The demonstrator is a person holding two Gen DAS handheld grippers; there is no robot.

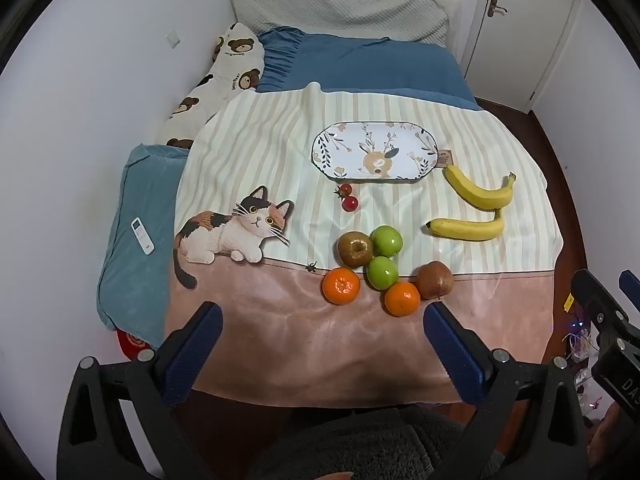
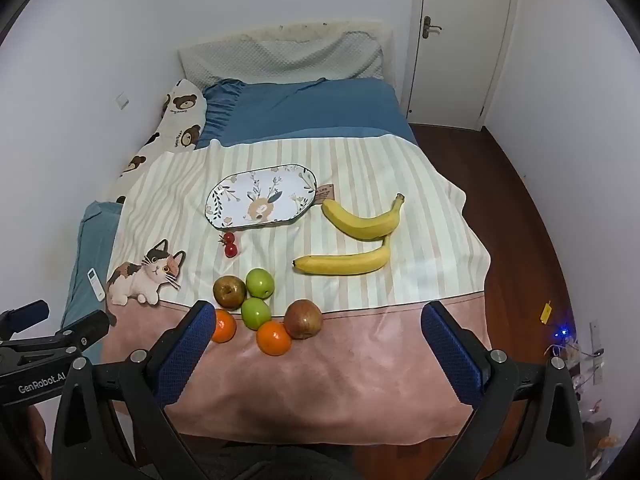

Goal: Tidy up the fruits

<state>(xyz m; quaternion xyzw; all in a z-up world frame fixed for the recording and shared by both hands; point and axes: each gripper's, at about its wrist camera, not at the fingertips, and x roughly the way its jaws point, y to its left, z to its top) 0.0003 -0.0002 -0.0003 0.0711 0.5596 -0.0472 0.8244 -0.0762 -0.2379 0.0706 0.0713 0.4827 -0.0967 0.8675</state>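
Fruits lay loose on the bed's blanket (image 1: 280, 152), none of them on the oval flowered plate (image 1: 424, 148).

In the left wrist view, the left claw (image 1: 323, 322) hung over the pink near edge of the blanket with its blue pads spread wide and nothing between them. Just ahead of it sat a tight cluster: two oranges (image 1: 341, 286), two green apples (image 1: 387, 241) and two brownish apples (image 1: 355, 248), several touching one another. The nearer orange (image 1: 402, 299) lay just beyond the right-hand pad. Farther ahead two cherry tomatoes (image 1: 347, 197) lay side by side, and the plate sat beyond them. Ahead and to the right, two bananas (image 1: 480, 190) rested one behind the other, the far one's tip just beside the plate. The right claw (image 1: 600, 292) showed at the right edge, off the blanket. A white remote (image 1: 143, 235) lay on a teal cushion (image 1: 136, 280) well to the left.

In the right wrist view, the right claw (image 2: 318, 322) also stood fully open and empty above the pink band. The cluster lay ahead and left of its middle, one orange (image 2: 224, 326) partly hidden behind the left-hand pad (image 2: 188, 352), the other orange (image 2: 273, 338) between the pads' lines. The bananas (image 2: 360, 220) lay straight ahead, the plate (image 2: 224, 196) ahead and left, the tomatoes (image 2: 230, 245) nearer than the plate. The left claw (image 2: 60, 320) showed at the left edge.
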